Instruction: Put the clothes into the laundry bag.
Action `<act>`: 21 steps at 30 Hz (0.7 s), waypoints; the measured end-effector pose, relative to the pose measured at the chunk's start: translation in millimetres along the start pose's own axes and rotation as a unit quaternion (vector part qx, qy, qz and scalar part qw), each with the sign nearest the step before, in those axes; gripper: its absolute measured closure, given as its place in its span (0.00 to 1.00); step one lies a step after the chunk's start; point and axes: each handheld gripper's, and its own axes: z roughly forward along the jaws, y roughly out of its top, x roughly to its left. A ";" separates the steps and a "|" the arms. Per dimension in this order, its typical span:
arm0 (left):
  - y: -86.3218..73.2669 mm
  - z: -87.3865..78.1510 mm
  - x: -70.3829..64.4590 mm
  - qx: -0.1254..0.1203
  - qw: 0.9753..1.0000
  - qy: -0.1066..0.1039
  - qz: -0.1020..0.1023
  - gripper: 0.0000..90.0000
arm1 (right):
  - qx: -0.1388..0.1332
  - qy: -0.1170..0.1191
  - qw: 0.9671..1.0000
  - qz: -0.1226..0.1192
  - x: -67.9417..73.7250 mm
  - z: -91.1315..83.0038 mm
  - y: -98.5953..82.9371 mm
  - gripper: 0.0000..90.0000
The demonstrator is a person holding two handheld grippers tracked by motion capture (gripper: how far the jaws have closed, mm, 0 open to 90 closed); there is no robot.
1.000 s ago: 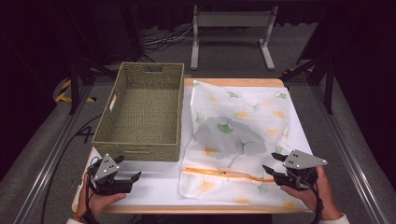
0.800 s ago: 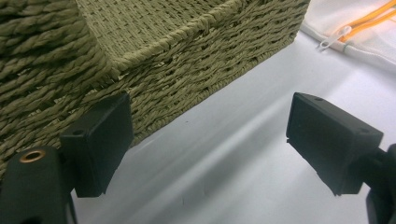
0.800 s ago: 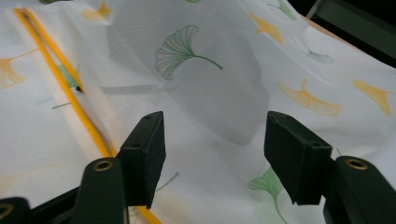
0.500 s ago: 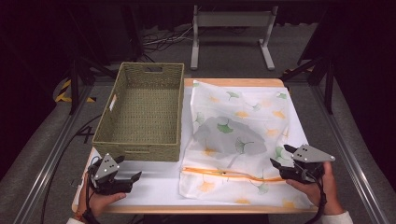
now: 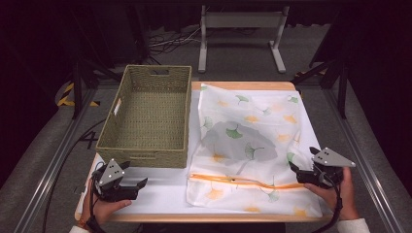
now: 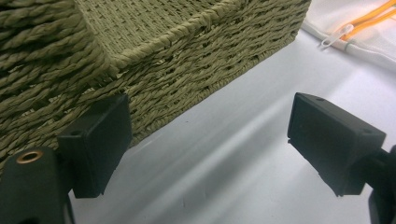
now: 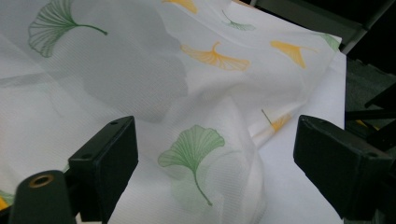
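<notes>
I see the table, white-topped, carrying everything in front of me. The woven basket sits on its left half, open side up, with nothing visible inside. Beside it to the right lies the mesh bag, white with green and orange ginkgo leaves, spread flat with a grey shape showing through its middle; its orange zipper runs across the near end.

My right gripper rests at the bag's right edge, near the zipper's end. In the right gripper view its jaws stand wide apart over the fabric, gripping nothing. My left gripper sits on the bare table at the near left, just in front of the basket's near wall. Its jaws are also spread wide and hold nothing, with the left jaw close against the weave.
</notes>
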 end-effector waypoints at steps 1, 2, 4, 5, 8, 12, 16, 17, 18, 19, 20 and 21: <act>0.0 0.0 0.0 0.000 1.000 0.000 0.000 0.16 | 0.001 0.001 1.000 0.004 -1.1 0.4 -1.6 0.16; 0.0 0.2 0.1 -0.002 1.000 0.000 -0.001 0.16 | 0.001 0.001 1.000 0.004 -1.1 0.4 -1.6 0.16; 0.3 0.3 0.4 -0.003 1.000 0.002 -0.001 0.16 | 0.001 0.001 1.000 0.016 -3.9 1.1 -5.9 0.16; 0.1 -0.3 0.9 -0.005 1.000 0.001 -0.002 0.16 | -0.004 0.000 1.000 0.022 -6.0 0.9 -9.7 0.16; -0.5 -1.1 1.7 -0.008 1.000 0.005 -0.006 0.16 | -0.011 0.003 1.000 0.029 -8.7 1.9 -16.1 0.16; -1.5 -1.2 2.6 -0.007 1.000 0.009 -0.010 0.16 | -0.010 -0.004 0.999 0.040 -11.5 1.3 -25.6 0.16; -0.3 -0.5 1.0 -0.004 1.000 0.014 -0.005 0.16 | -0.006 -0.018 0.999 0.048 -10.8 -4.0 -33.3 0.16; -0.6 -0.6 0.9 -0.005 1.000 0.015 -0.005 0.15 | -0.011 -0.017 0.998 0.056 -11.3 -5.4 -35.6 0.16; -1.2 -0.8 0.7 -0.004 1.000 0.016 -0.005 0.15 | -0.014 -0.015 0.998 0.061 -11.7 -6.3 -37.9 0.16; -2.0 -1.4 1.1 -0.003 1.000 0.015 -0.005 0.15 | -0.016 -0.015 0.998 0.065 -11.7 -6.9 -40.2 0.16; -2.4 -1.9 1.3 -0.004 1.000 0.015 -0.006 0.15 | -0.016 -0.017 0.998 0.066 -11.8 -7.3 -42.4 0.16; -2.8 -3.1 1.5 -0.006 1.000 0.016 -0.007 0.15 | -0.017 -0.018 0.998 0.065 -11.8 -7.5 -43.6 0.16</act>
